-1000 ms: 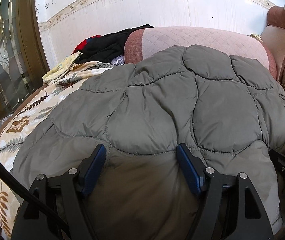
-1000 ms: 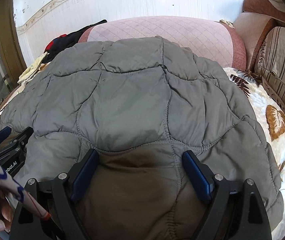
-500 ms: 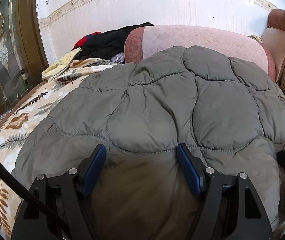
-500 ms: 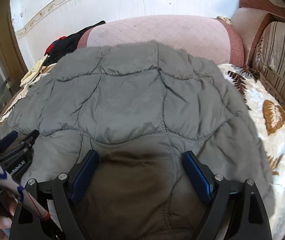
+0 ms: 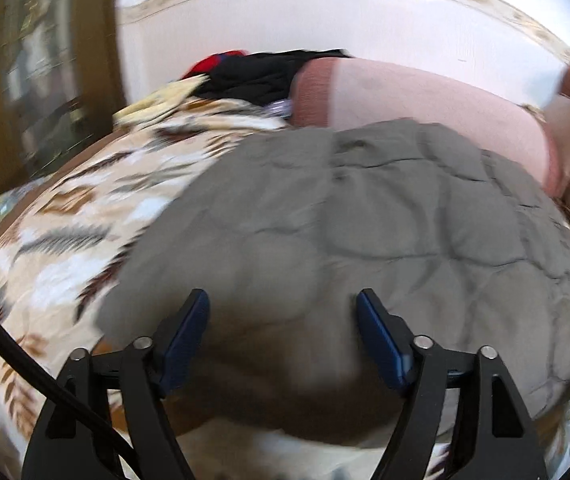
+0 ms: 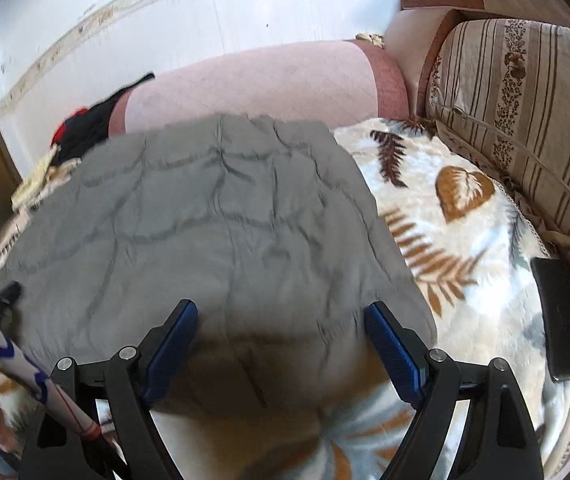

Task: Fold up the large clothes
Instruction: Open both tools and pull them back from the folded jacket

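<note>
The grey quilted jacket (image 5: 365,220) lies spread on the leaf-patterned blanket (image 5: 65,232) of a sofa, its far edge at 12 o'clock against the pink bolster (image 5: 425,96); in the right wrist view the same jacket (image 6: 205,220) fills the left and middle, with bare blanket (image 6: 465,220) at 3 o'clock. The left gripper (image 5: 283,316) hovers over the near hem, jaws spread and just now opening a little wider, cloth below them but nothing pinched; the right gripper (image 6: 281,326) likewise stands with jaws wide apart over the near right corner, holding nothing. Both views are blurred. The step, as I judge it, is taking the near hem for the next fold; to do it well, bring each pair of jaws down on a matching corner, bite both layers of the puffy cloth deep enough that it does not slip, lift both sides evenly, and carry the hem toward 12 o'clock so the edges meet squarely; a dark flat object (image 6: 565,316) at 4 o'clock lies clear of the jacket.
</note>
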The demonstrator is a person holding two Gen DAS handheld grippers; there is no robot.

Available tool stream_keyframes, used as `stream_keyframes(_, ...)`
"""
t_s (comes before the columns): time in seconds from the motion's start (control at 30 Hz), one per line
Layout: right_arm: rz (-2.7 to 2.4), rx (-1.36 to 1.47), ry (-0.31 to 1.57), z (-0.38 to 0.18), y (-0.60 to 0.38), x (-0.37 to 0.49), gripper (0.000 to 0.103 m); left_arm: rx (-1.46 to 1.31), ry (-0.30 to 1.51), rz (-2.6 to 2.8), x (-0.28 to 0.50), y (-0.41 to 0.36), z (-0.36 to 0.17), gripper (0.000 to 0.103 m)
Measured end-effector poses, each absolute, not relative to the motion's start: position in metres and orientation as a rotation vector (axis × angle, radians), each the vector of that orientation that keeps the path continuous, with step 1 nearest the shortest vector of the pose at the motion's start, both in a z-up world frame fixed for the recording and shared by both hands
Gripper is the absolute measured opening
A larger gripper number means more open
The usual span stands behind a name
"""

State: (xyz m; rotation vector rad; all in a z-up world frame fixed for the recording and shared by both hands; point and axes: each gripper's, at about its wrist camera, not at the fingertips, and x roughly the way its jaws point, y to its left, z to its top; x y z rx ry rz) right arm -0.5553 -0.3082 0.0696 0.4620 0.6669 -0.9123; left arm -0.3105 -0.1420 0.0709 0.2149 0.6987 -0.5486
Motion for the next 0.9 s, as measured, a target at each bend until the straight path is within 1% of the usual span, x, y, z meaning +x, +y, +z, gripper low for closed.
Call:
stream_keyframes(0.17, -0.919, 0.451, 0.769, 0.045, -0.317, -0.538, 0.093, 0.273, 0.731, -0.515, -0.299, -0.148, 0.048, 0.079)
stream_keyframes(0.37, -0.918, 0.429, 0.771, 0.039, -0.322, -0.534, 0.095, 0.274, 0.686, -0.482, -0.300, -0.153, 0.046, 0.079)
stream_keyframes(0.57, -0.917, 0.398, 0.691, 0.067, -0.287, -0.558, 0.094, 0.229, 0.676, -0.527, -0.343, -0.112, 0.061, 0.079)
stream_keyframes(0.67, -0.888, 0.407, 0.651, 0.081, -0.251, -0.578, 0.094, 0.222, 0.704, -0.564, -0.374, -0.082, 0.065, 0.079)
stream_keyframes(0.73, -0.873, 0.394, 0.659, 0.085, -0.226, -0.586, 0.094, 0.223, 0.699, -0.580, -0.392, -0.066, 0.071, 0.079)
stream_keyframes(0.77, -0.866, 0.391, 0.663, 0.087, -0.217, -0.588, 0.094, 0.217, 0.688, -0.590, -0.401, -0.056, 0.077, 0.080)
stream_keyframes(0.8, -0.848, 0.391, 0.663, 0.091, -0.202, -0.593, 0.094, 0.211, 0.670, -0.595, -0.410, -0.048, 0.085, 0.085)
stream_keyframes(0.83, -0.831, 0.395, 0.663, 0.095, -0.193, -0.597, 0.094, 0.208, 0.654, -0.596, -0.417, -0.041, 0.092, 0.089)
stream_keyframes(0.9, -0.798, 0.410, 0.665, 0.107, -0.175, -0.602, 0.094, 0.197, 0.600, -0.592, -0.432, -0.025, 0.112, 0.091)
